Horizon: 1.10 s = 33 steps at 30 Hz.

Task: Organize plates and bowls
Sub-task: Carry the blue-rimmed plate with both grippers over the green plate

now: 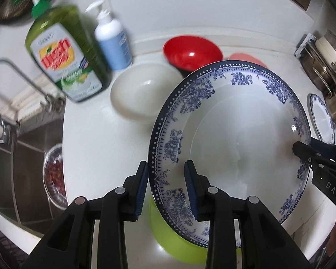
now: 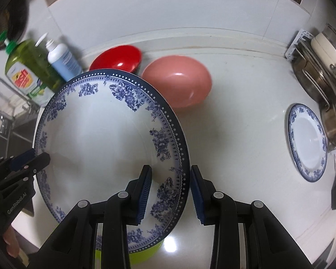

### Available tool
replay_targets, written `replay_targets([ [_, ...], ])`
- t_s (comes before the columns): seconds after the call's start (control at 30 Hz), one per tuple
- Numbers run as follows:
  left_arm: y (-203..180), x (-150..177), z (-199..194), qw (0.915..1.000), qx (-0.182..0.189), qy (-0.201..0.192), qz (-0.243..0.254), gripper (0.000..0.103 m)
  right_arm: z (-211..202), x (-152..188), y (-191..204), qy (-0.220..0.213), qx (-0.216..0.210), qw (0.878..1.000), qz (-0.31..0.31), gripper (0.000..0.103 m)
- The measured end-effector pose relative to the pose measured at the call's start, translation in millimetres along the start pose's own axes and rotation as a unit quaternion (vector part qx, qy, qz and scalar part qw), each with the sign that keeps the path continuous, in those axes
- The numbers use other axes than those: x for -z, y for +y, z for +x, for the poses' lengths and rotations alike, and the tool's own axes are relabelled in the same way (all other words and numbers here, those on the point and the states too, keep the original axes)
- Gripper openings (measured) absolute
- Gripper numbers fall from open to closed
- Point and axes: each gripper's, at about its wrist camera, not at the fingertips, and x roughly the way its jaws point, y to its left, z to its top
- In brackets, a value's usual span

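Left wrist: both jaws straddle round glossy floral plate [image 1: 235,130].

large plate [image 1: 246,139]: white, blue floral rim, dark dotted edge
small plate [image 2: 308,143], right of frame: same blue-and-white pattern
bowls: red [image 1: 191,52], cream [image 1: 143,92], salmon pink [image 2: 178,80], lime green [image 1: 168,233]
soap bottle [image 1: 65,53], upper left: green, red-yellow label
gripper pads [image 1: 191,186]: dark blue

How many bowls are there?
4: a white bowl near the soap bottles, a red bowl and a pink bowl by the wall, a green bowl under the big plate.
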Motion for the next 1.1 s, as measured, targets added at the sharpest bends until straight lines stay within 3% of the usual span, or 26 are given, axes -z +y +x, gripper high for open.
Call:
replay_targets([
  [0.67,13.1,61.6,50.9,0.9968,-0.004,0.079,-0.006,0.032,53.7,61.0,21.5,0.080,-0.011,0.997,0.002,0.036],
  [1.1,8.6,68.4,63.0,0.9949,-0.013,0.100,0.001,0.033,76.2,59.4,21.9,0.109,-0.013,0.994,0.014,0.037],
])
